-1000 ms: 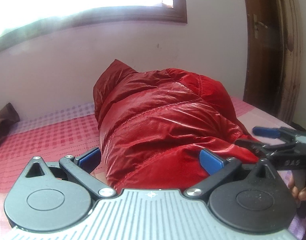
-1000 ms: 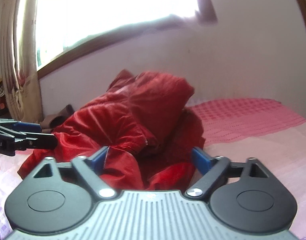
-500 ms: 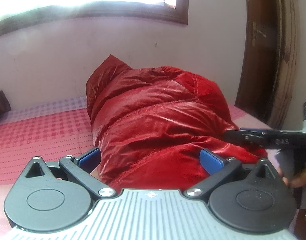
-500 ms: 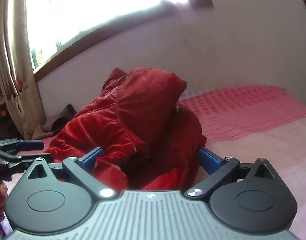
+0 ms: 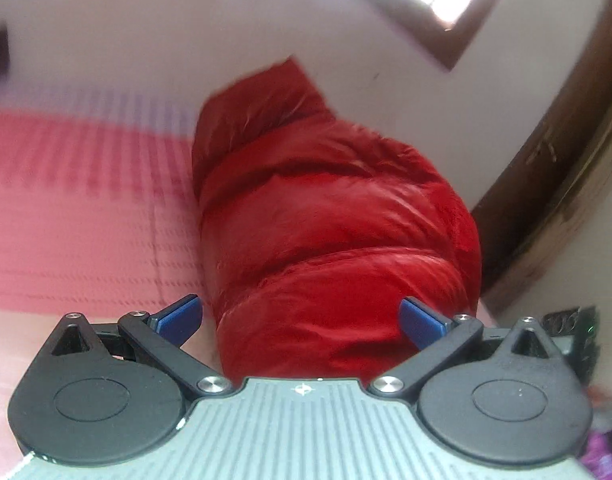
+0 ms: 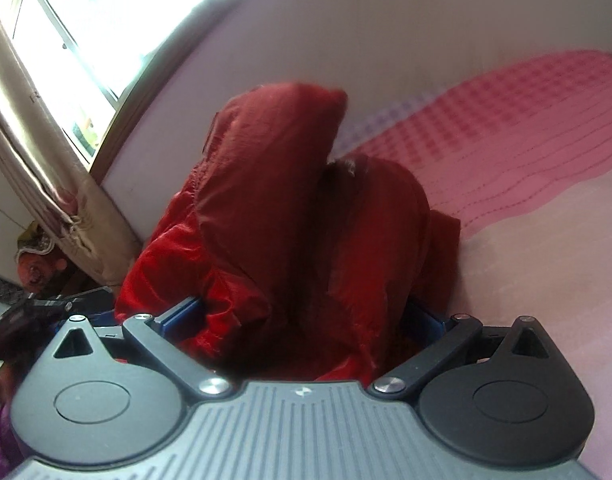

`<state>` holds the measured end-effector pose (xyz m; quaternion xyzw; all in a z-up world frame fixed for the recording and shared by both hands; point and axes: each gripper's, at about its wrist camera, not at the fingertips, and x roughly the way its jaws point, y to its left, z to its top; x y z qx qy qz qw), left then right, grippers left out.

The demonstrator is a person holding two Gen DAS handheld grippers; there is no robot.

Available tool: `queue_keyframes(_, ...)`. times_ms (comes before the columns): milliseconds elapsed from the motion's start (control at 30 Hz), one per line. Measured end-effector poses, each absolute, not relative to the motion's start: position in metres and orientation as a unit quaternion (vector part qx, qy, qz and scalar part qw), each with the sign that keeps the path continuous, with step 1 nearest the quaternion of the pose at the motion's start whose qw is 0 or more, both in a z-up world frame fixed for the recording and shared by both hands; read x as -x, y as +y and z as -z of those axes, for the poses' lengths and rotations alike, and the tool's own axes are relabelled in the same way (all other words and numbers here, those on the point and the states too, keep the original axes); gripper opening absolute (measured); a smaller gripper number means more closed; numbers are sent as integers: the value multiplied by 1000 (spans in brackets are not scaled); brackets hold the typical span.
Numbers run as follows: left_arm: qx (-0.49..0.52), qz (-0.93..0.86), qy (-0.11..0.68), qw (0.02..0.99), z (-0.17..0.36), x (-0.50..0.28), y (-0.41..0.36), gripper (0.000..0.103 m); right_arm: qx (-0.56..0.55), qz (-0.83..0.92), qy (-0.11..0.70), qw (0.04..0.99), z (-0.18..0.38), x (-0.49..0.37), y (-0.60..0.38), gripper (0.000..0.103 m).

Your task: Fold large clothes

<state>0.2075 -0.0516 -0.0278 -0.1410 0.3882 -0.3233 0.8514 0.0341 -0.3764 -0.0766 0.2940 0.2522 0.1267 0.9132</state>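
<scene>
A red puffy jacket (image 5: 330, 220) lies bunched in a heap on the pink checked bed (image 5: 77, 216). My left gripper (image 5: 301, 322) is open, its blue pads on either side of the jacket's near end. In the right wrist view the jacket (image 6: 289, 220) stands in two rumpled humps. My right gripper (image 6: 301, 322) is open with jacket fabric between its blue pads. The left gripper also shows at the left edge of the right wrist view (image 6: 53, 304).
A wall with a window (image 6: 65, 40) and a beige curtain (image 6: 45, 184) runs behind the bed. A dark wooden door frame (image 5: 554, 168) stands to the right. Bare pink bedding (image 6: 546, 240) spreads to the right of the jacket.
Both grippers have tilted and moved closer to the jacket. The right gripper has left the left wrist view. Both stay open.
</scene>
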Motion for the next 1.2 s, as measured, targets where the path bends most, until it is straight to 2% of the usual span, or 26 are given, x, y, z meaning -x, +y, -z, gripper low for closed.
queue_keyframes(200,209,378,443,786,60,-247,-47,103,-311,-151,258,902,82,-41,-385,103)
queue_keyframes(367,217,409,451,763,69,-263,-55,103,-320,-152,253,900,84,-42,-391,103)
queue_keyframes(667,164,379,454,790,53,-255,-75,103,-370,-177,264,873,94,-53,-401,103)
queue_keyframes(1200,113,352,428,824,41,-236,-85,103,-353,-180,227,890,105,-44,-395,103)
